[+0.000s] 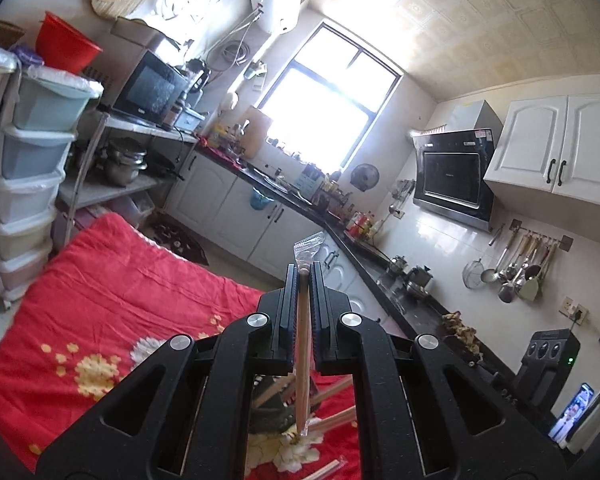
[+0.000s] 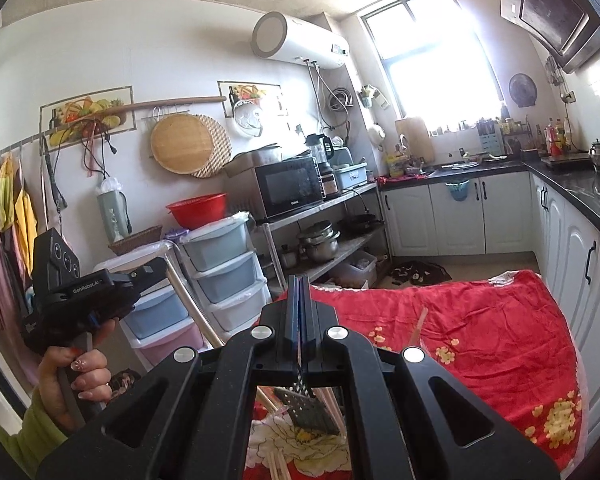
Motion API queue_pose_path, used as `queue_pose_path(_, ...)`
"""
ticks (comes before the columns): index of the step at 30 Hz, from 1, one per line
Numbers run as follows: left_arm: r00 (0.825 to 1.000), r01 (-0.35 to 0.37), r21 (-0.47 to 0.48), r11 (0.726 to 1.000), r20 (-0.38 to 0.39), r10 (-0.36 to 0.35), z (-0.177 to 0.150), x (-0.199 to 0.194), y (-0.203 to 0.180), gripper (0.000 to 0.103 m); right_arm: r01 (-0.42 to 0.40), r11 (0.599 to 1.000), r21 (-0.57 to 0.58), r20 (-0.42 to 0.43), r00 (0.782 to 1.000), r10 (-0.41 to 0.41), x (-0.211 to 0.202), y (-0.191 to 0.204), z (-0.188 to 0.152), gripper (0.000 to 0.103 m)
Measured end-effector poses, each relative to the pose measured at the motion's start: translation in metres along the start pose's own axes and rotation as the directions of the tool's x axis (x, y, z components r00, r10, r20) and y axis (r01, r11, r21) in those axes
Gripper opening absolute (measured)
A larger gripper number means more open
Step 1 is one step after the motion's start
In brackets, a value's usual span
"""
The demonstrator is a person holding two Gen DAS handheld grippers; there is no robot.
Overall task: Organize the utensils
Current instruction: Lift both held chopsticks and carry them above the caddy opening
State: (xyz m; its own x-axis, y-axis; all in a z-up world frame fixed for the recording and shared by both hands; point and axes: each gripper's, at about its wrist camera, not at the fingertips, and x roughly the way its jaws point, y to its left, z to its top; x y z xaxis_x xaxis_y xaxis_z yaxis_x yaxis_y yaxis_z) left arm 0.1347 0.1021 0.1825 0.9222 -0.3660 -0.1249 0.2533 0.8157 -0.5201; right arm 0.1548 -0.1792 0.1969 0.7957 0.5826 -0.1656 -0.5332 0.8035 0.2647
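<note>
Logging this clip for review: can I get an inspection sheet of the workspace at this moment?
Surface: red floral cloth over the work surface, wrinkled.
Job's things: plastic-wrapped chopsticks clamped upright in the left hand-held gripper; perforated metal utensil holder hanging from the right hand-held gripper; more wrapped chopsticks lying on the cloth.
Clutter: nothing seen beyond the job's things.
Grippers: both shut on their loads.
Cables: cords hanging from the wall rail.
Surroundings: kitchen; microwave, drawer towers, black countertop, bright window.
</note>
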Motion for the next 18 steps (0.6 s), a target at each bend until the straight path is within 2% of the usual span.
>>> queue_pose_path(10,0.997,-0.055,0.033,0.998,0.063,0.052,0.020,0.001,-0.003,0.003,-0.006,1.000,0.003,0.020,1.000,0.006,0.011,0.001,0.018,0.001)
queue_pose_path(18,0.985,-0.120,0.076,0.990,0.131,0.110,0.030,0.005,-0.011,0.003,-0.020,1.000,-0.004,0.052,0.998,0.021,0.020,0.007,0.034,0.001)
